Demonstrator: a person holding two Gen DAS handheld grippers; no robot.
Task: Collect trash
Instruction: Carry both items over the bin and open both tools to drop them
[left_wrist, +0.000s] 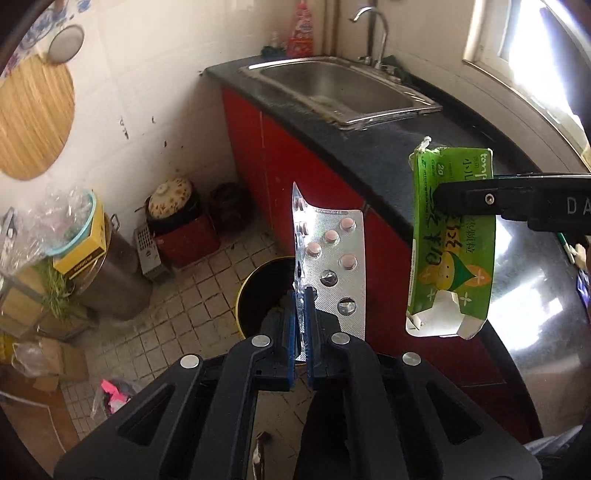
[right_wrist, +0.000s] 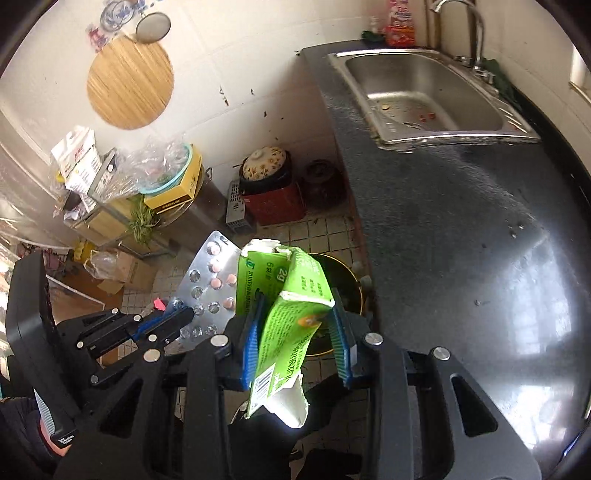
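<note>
My left gripper (left_wrist: 303, 295) is shut on a silver pill blister pack (left_wrist: 332, 258) and holds it upright above a round black trash bin (left_wrist: 255, 295) on the tiled floor. My right gripper (right_wrist: 295, 306) is shut on a torn green medicine box (right_wrist: 291, 317), also over the bin (right_wrist: 347, 280), whose rim shows behind it. In the left wrist view the green box (left_wrist: 450, 240) hangs to the right, pinched by the right gripper's fingers (left_wrist: 480, 201). In the right wrist view the left gripper (right_wrist: 177, 317) holds the blister pack (right_wrist: 207, 280) just left of the box.
A dark countertop (right_wrist: 461, 221) with a steel sink (right_wrist: 424, 92) and tap runs along the right above red cabinets (left_wrist: 295, 166). A patterned pot on a red base (right_wrist: 266, 184), a steel drum (left_wrist: 118, 273), boxes and bags stand on the floor at left.
</note>
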